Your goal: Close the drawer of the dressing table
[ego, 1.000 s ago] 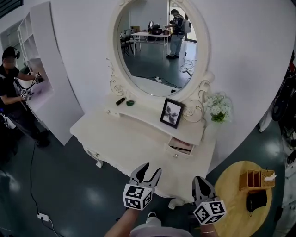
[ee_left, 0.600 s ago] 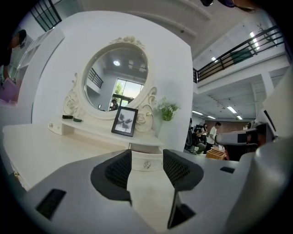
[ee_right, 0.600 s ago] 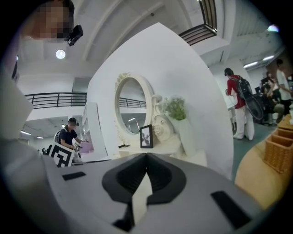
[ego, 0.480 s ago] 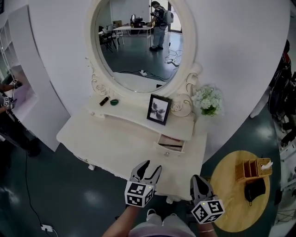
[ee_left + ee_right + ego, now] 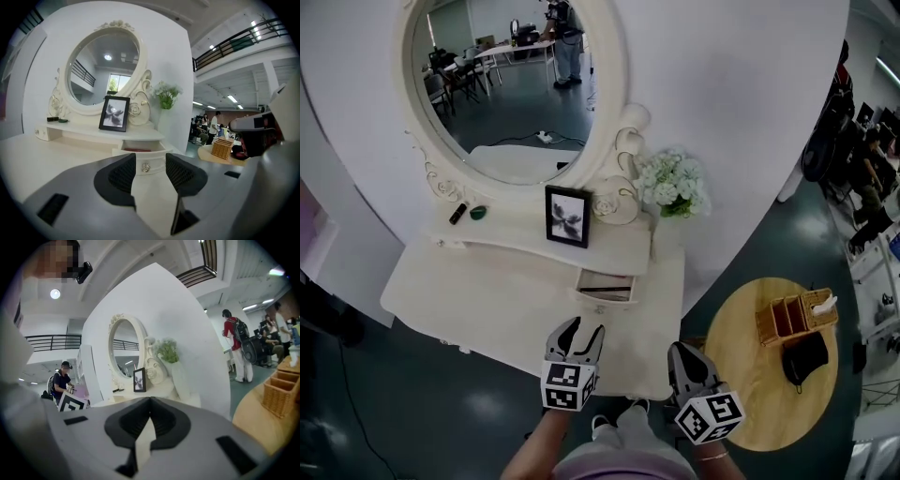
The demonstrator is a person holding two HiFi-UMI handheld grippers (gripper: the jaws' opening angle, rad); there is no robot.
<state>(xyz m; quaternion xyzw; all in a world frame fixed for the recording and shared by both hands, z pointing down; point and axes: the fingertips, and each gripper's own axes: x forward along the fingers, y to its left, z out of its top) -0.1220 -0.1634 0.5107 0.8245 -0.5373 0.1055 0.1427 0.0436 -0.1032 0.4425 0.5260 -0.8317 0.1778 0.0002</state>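
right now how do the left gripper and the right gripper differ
The left gripper's jaws stand apart and are closing, nothing between them; the right gripper's meet at the tips. The left gripper lines up with the open drawer; the right gripper sits off to its right. Both are empty, touching nothing.

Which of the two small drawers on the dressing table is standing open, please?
The right-hand drawer, just below the picture frame, is pulled out with its inside showing; the left-hand drawer at the shelf's other end sits shut.
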